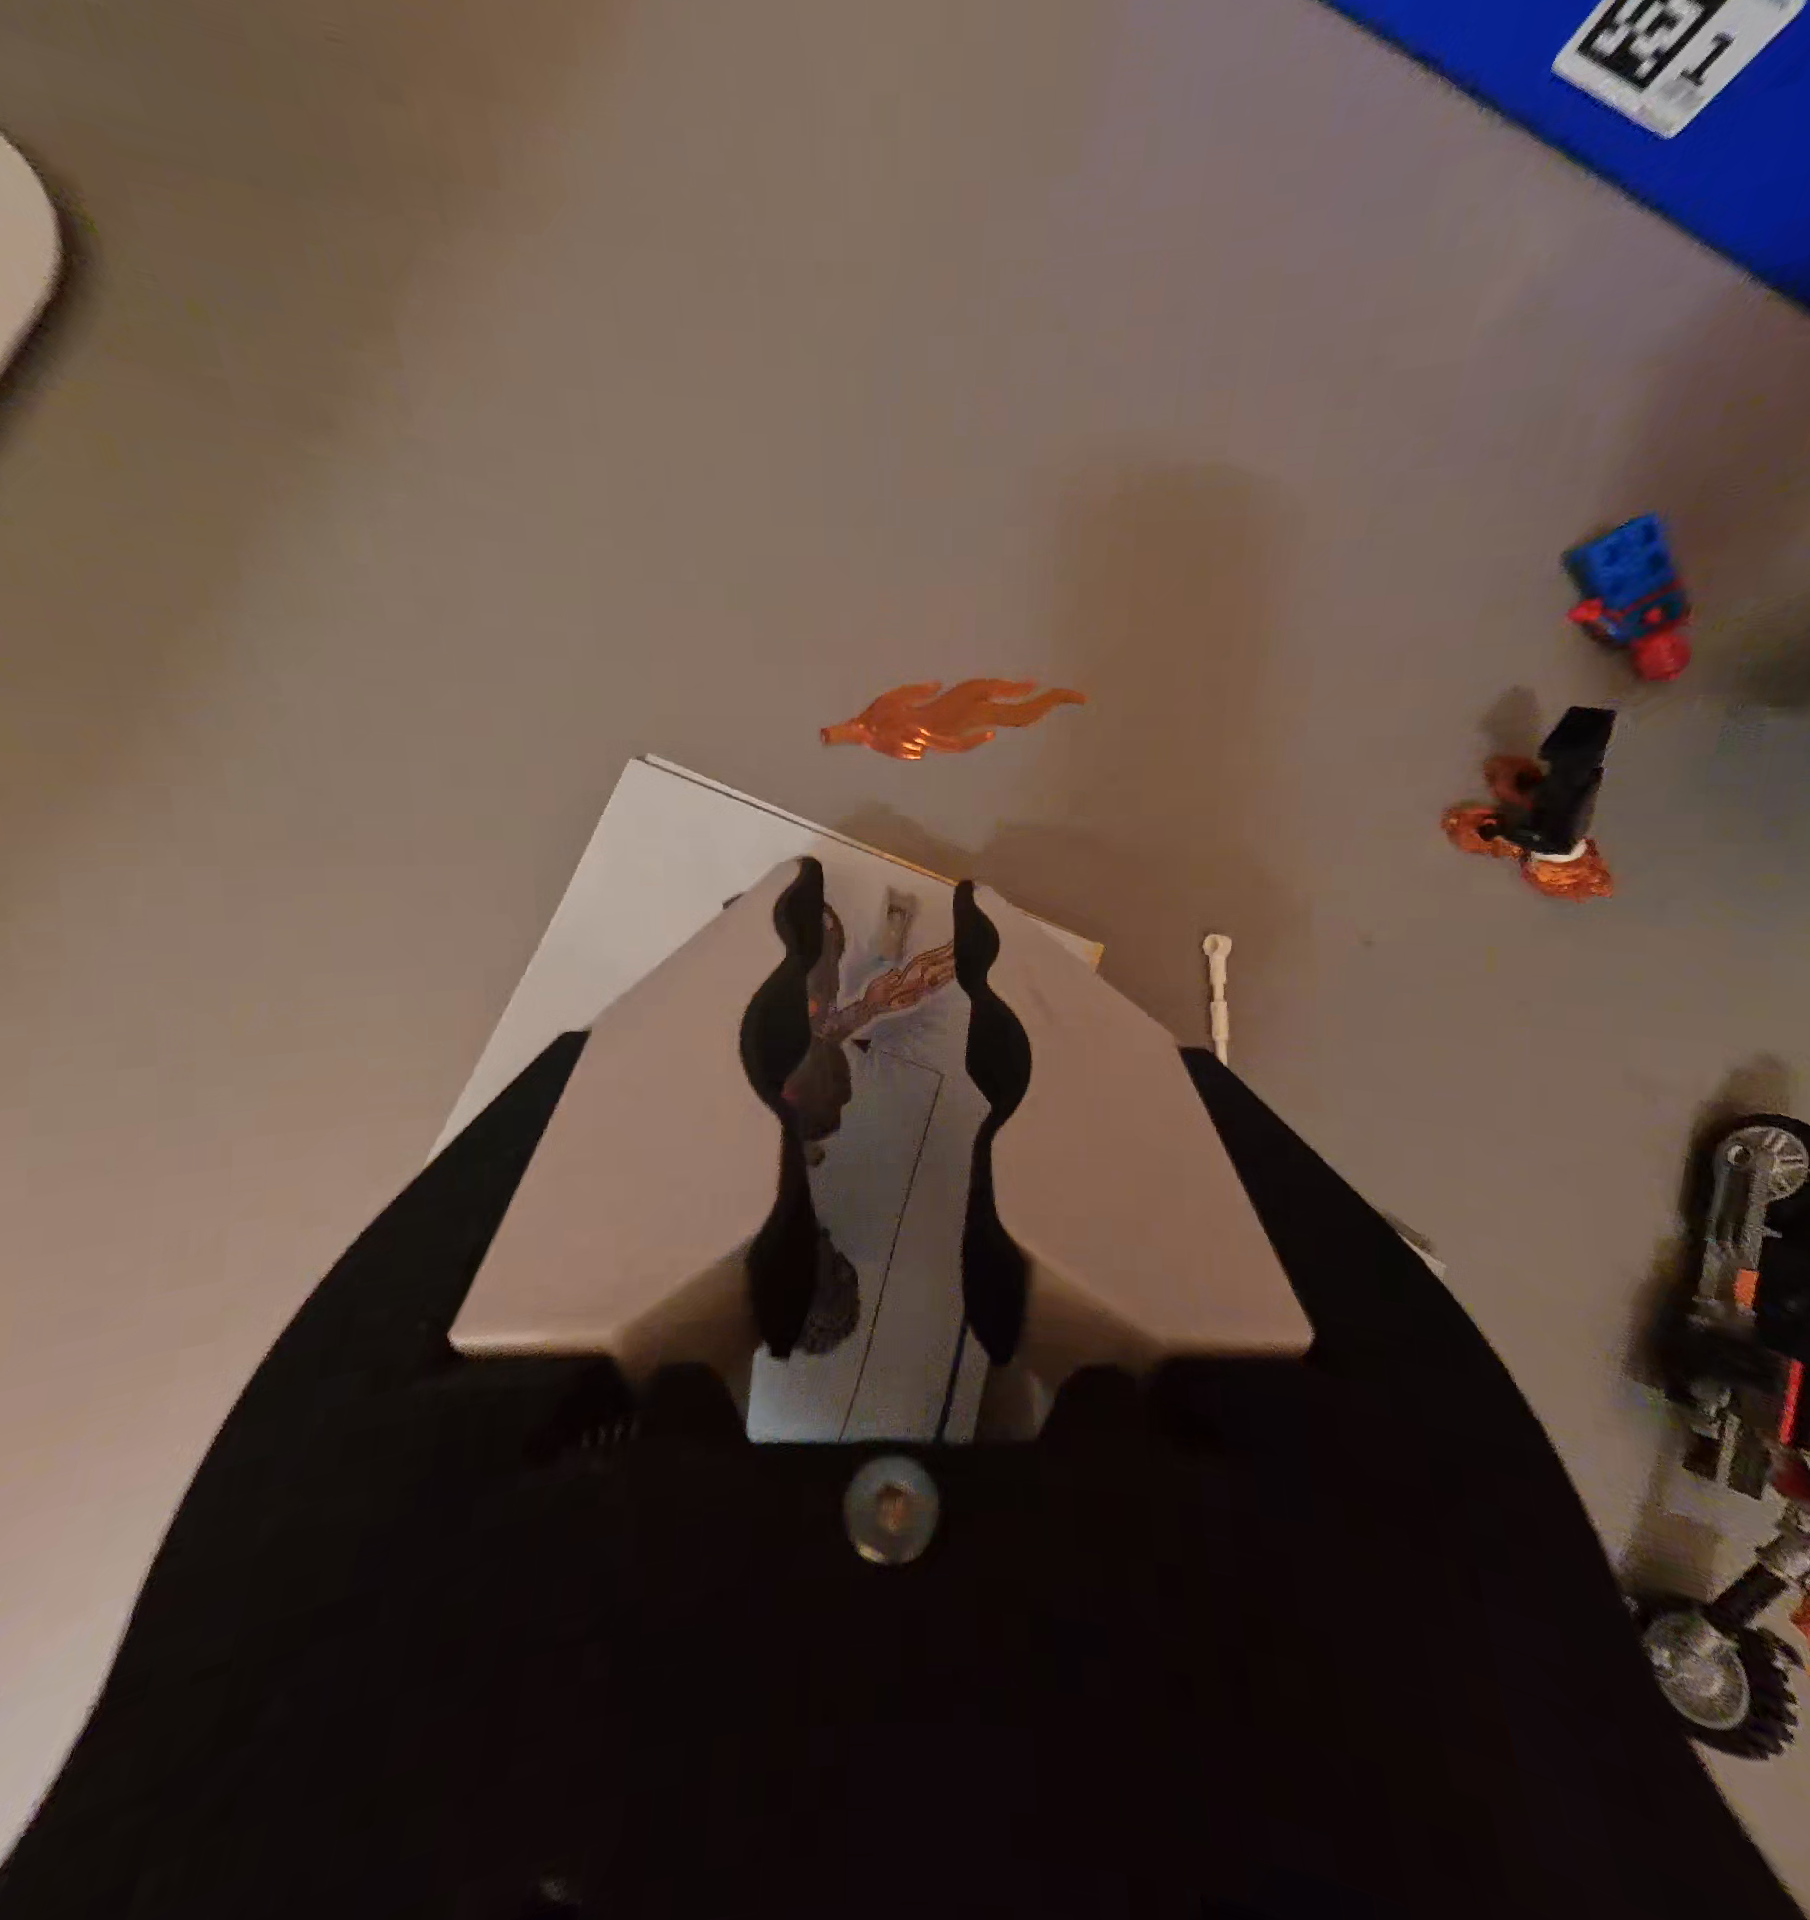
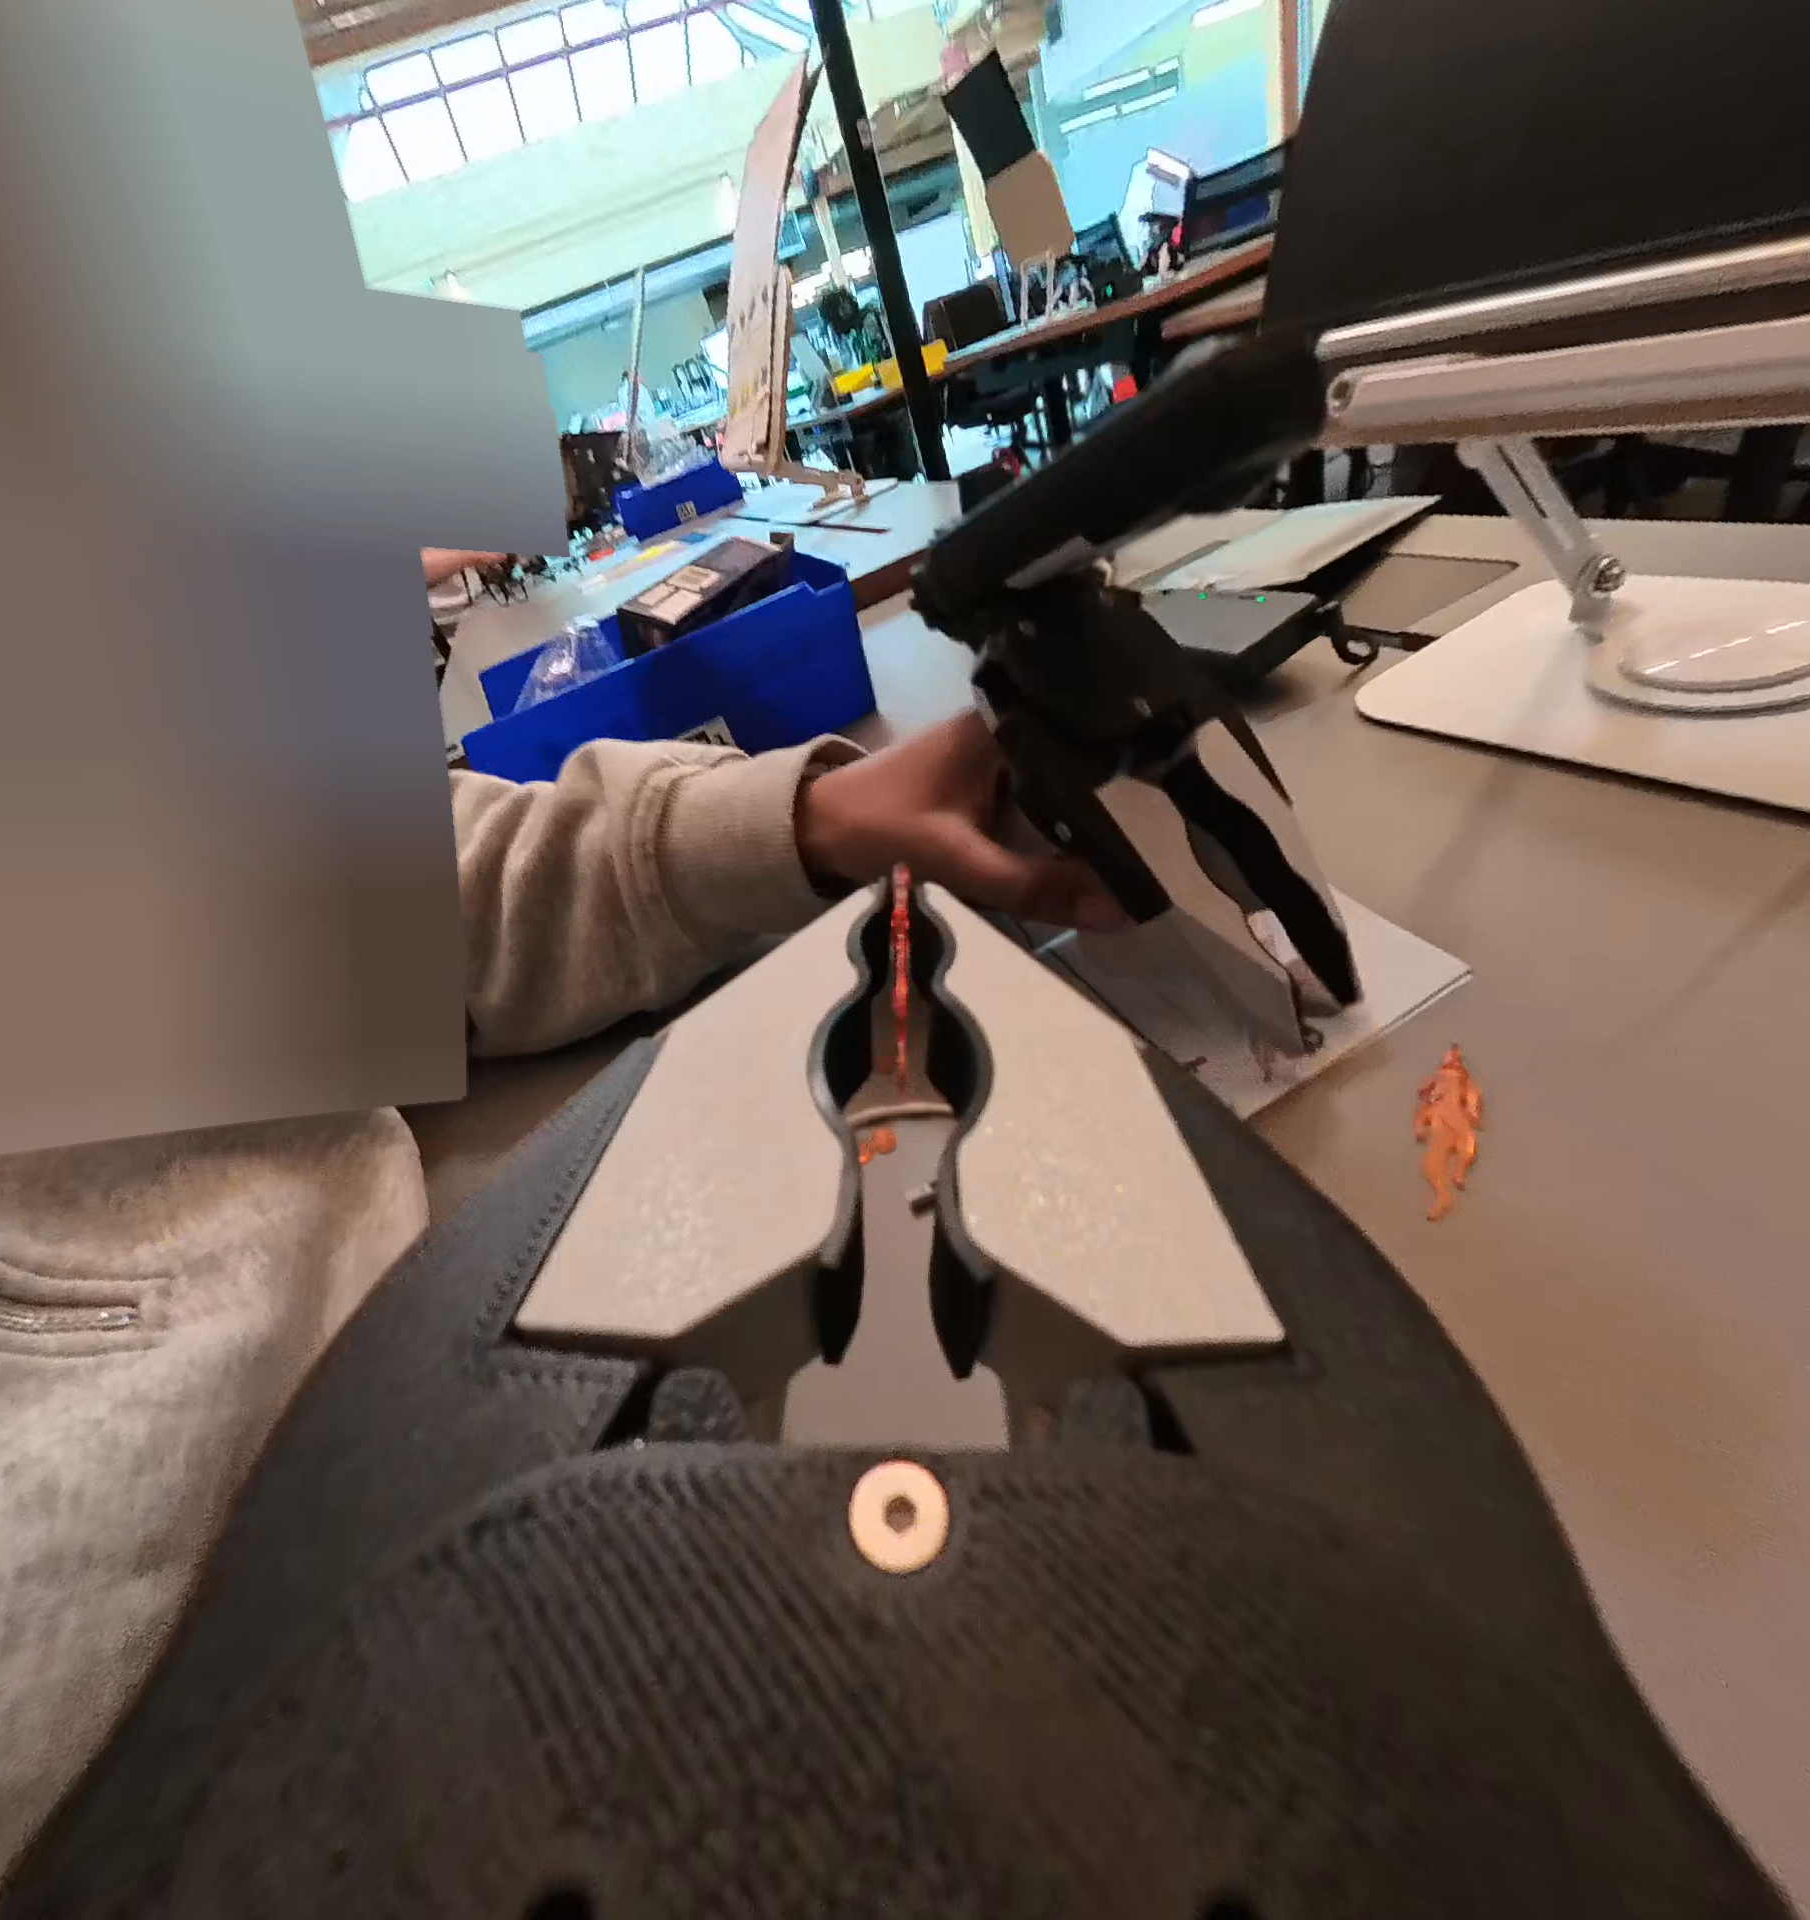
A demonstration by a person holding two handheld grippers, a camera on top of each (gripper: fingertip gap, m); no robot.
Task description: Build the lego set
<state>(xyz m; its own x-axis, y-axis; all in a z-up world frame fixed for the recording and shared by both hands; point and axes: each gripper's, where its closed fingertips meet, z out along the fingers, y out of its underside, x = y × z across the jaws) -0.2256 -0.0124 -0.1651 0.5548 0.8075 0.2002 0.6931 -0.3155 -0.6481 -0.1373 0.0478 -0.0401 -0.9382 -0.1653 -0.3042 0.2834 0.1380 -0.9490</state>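
My left gripper (image 1: 883, 888) is open and empty, with its tips down on a white instruction booklet (image 1: 662, 873). It also shows in the right wrist view (image 2: 1306, 1008), held by a hand on the booklet (image 2: 1410, 977). My right gripper (image 2: 896, 899) is shut on a thin transparent orange flame piece (image 2: 899, 966), held edge-on above the table. Another orange flame piece (image 1: 948, 715) lies loose just beyond the booklet and also shows in the right wrist view (image 2: 1448, 1127). A partly built black motorcycle (image 1: 1753, 1403) lies at the right.
A blue and red minifigure (image 1: 1628, 597), a black figure with orange flame parts (image 1: 1545, 810) and a small white bar (image 1: 1218, 992) lie on the table. A blue bin (image 2: 672, 665) stands at the back. A laptop stand (image 2: 1607, 665) is at the far right. My hands' fingertips stand some 15 cm from each other. From the right gripper's tips to the partly built black motorcycle (image 1: 1753, 1403) is close to 15 cm.
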